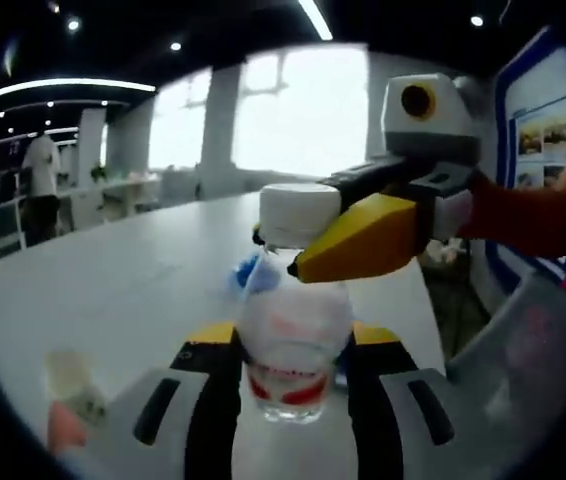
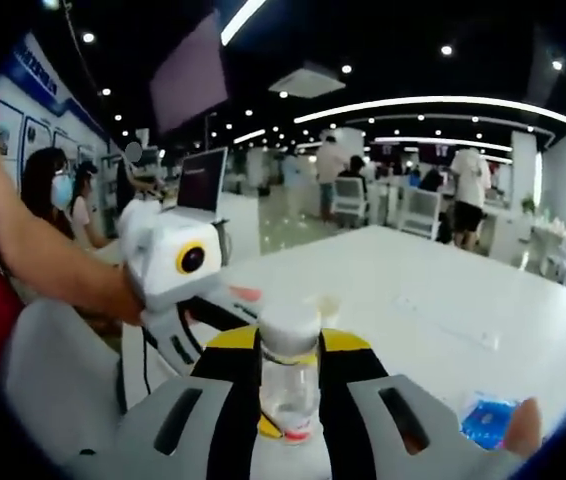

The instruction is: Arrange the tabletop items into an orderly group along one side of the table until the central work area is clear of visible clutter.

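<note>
Bottle [image 1: 293, 345] stands between my left gripper's [image 1: 293, 385] jaws, closed on its body; my right gripper's [image 1: 308, 245] jaws pinch its white cap [image 1: 298, 213] above the worktop [image 1: 113, 290].

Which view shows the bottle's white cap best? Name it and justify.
The left gripper view: the white cap sits large and side-on, with the right gripper closed at it. The right gripper view shows the cap smaller, between its own fingers, atop the bottle.
</note>
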`<state>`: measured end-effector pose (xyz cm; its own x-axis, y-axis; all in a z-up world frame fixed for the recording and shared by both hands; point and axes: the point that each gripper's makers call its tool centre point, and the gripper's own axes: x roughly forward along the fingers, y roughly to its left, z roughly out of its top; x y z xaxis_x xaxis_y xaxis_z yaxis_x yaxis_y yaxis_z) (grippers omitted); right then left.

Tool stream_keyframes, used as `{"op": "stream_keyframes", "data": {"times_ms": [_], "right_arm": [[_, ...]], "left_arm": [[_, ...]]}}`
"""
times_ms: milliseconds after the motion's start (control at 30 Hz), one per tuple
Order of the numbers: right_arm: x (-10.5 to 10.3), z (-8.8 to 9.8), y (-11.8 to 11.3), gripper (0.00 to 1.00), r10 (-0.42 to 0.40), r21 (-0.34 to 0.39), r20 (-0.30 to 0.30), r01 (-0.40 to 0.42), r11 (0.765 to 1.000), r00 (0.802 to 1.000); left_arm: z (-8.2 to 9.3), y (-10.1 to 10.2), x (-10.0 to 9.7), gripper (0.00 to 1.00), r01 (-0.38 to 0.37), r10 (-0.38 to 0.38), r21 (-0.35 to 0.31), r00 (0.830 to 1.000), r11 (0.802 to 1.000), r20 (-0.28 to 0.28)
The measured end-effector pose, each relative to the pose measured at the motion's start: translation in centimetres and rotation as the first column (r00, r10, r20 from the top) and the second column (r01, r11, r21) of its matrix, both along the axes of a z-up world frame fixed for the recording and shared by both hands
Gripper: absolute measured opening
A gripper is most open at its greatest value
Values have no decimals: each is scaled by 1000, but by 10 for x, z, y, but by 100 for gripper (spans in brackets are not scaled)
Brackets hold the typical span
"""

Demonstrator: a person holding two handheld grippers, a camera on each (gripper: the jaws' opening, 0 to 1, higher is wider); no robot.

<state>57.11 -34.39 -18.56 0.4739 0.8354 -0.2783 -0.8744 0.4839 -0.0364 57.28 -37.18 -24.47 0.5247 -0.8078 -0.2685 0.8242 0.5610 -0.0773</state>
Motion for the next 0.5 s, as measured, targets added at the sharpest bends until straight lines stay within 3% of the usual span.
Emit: {"op": "stream_keyframes", "data": {"times_ms": [167,267,367,433,500], "right_arm": [[10,3,2,20,-43,-9,4,43,999,999],[14,6,4,20,-64,-4,1,64,998,998],[18,9,4,20,-94,-1,5,94,996,996],[24,12,2,20,-128,0,6,128,992,992],[29,14,1,20,-162,5,4,162,987,987]], "left_arm": [[4,1,9,41,-95,94,31,995,995,34],[3,6,16,43,-187,183,67,981,980,65],[2,12,20,44,-267,261,74,962,961,80],[-1,18,23,45,-325,315,109,944,940,100],[1,21,26,47,-384,374,100,921,918,105]]}}
